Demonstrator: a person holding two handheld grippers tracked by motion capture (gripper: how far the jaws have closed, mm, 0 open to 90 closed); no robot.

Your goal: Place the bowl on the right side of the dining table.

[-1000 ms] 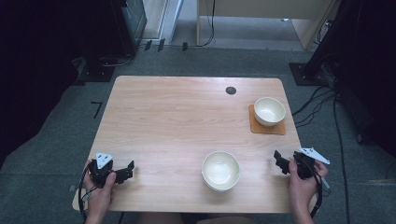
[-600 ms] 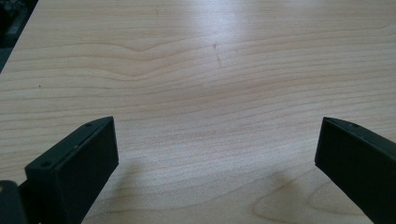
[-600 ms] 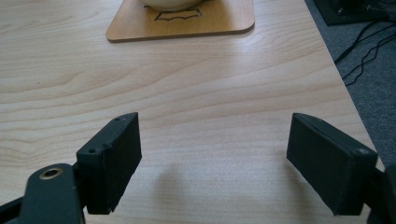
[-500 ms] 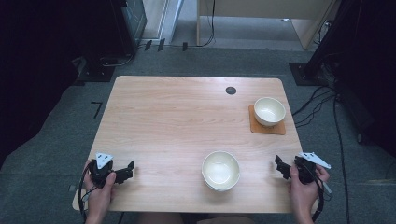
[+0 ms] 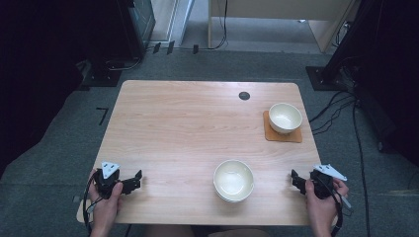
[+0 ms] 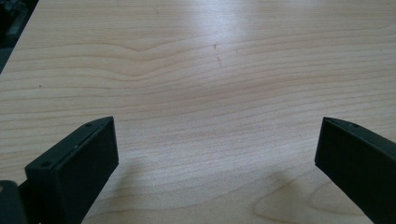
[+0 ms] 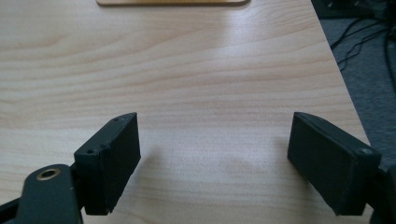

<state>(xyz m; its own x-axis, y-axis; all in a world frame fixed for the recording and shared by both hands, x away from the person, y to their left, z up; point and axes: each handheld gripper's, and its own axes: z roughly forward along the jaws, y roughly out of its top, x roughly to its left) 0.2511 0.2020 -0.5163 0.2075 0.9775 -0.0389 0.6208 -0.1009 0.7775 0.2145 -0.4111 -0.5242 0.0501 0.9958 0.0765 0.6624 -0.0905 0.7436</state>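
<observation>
On the table [image 5: 188,123], both grippers, left [image 5: 129,181] and right [image 5: 298,179], rest wide open beside the near bowl [image 5: 233,179], holding nothing.

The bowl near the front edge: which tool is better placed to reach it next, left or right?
Probably the right tool. It sits closer to the near bowl, open and pointing toward it over bare table. The left tool, also open, has more table to cross.
</observation>
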